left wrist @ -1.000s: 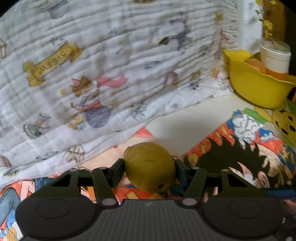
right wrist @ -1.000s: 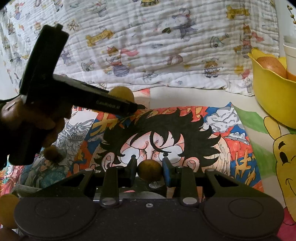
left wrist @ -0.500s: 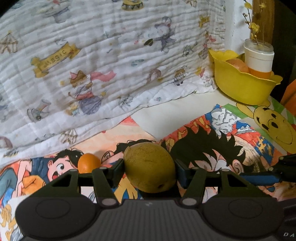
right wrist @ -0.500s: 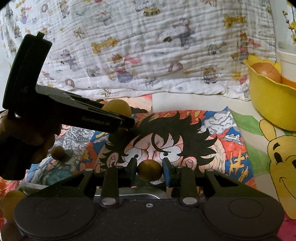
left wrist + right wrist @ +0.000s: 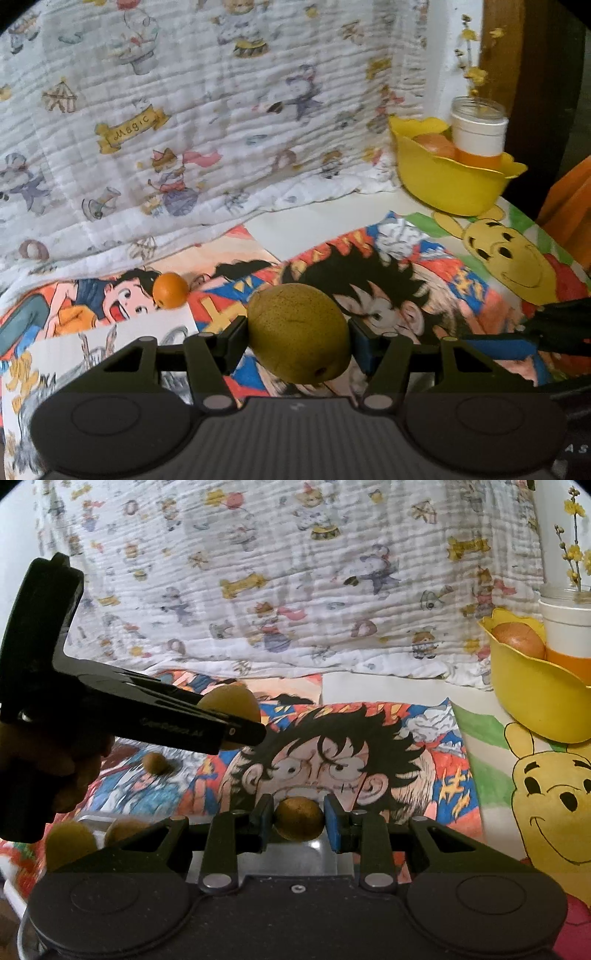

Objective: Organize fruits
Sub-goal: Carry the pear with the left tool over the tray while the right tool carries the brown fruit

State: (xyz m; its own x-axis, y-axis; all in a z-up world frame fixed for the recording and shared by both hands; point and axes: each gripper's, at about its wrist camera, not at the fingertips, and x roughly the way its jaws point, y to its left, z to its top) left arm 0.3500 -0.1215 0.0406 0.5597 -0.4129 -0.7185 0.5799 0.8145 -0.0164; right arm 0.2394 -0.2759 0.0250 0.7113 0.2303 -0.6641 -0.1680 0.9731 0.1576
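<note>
Leftmost in the right wrist view, a metal tray [image 5: 86,821] shows at about eight o'clock behind the gripper body, with two small brown fruits [image 5: 70,843] at its near-left edge; whether they sit inside it or just beside it I cannot tell. Above them, at nine o'clock, a hand [image 5: 55,764] carries the left gripper [image 5: 297,334], whose pads press both sides of a large yellow-green pear [image 5: 298,336], held clear of the table. In the left wrist view a small orange [image 5: 170,290] lies at ten o'clock from the pear, resting on the cartoon posters [image 5: 424,280] that cover the table, near the hem of the printed cloth [image 5: 184,129] hanging behind. Another small brown fruit [image 5: 156,763] lies loose on the posters, below the left gripper in the right wrist view. At the centre of that view the right gripper [image 5: 298,819] is drawn narrow, clamping a small round brown fruit [image 5: 298,819] between its blue pads. Farther right, at about two o'clock in both views, a yellow bowl [image 5: 448,184] with a wavy rim stands on the table near the cloth's hem. It holds one round orange-red fruit [image 5: 519,641] against its left wall, and a white and orange cup [image 5: 479,140] stands at its right side, topped by a glass jar [image 5: 478,107] with sprigs of yellow blossom [image 5: 574,554].
</note>
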